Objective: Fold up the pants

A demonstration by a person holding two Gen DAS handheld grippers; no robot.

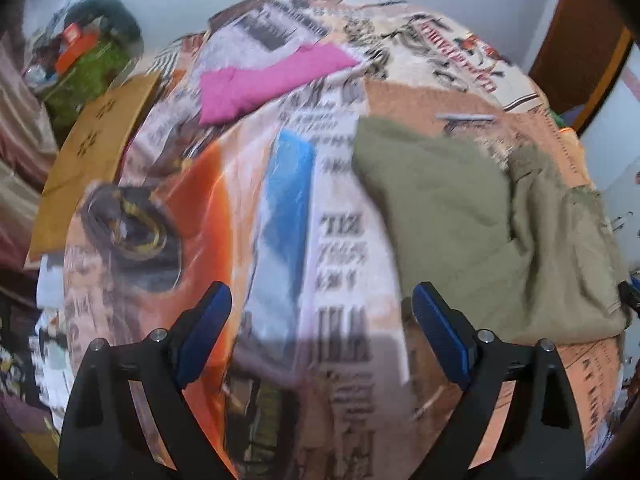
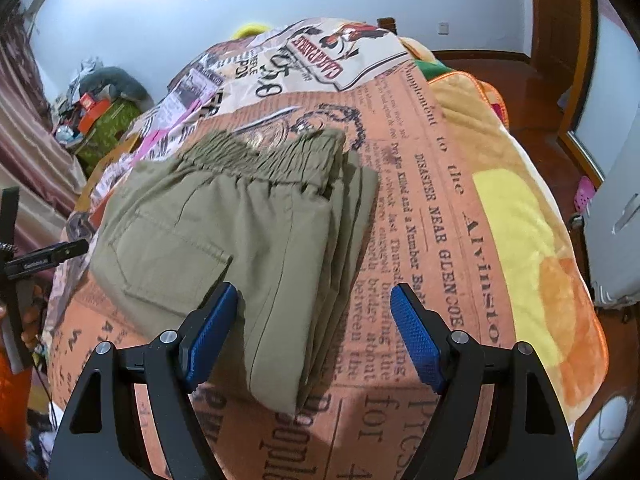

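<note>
While my left tongs (image 1: 322,316) and right tongs (image 2: 314,316) both gape empty, folded olive pants (image 2: 224,236) fill mid-frame on the bed (image 2: 440,220).

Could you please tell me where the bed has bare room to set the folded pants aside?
Bare bedspread lies right of the pants, toward the yellow blanket. The left side is crowded: a pink garment and cluttered bedside.
</note>
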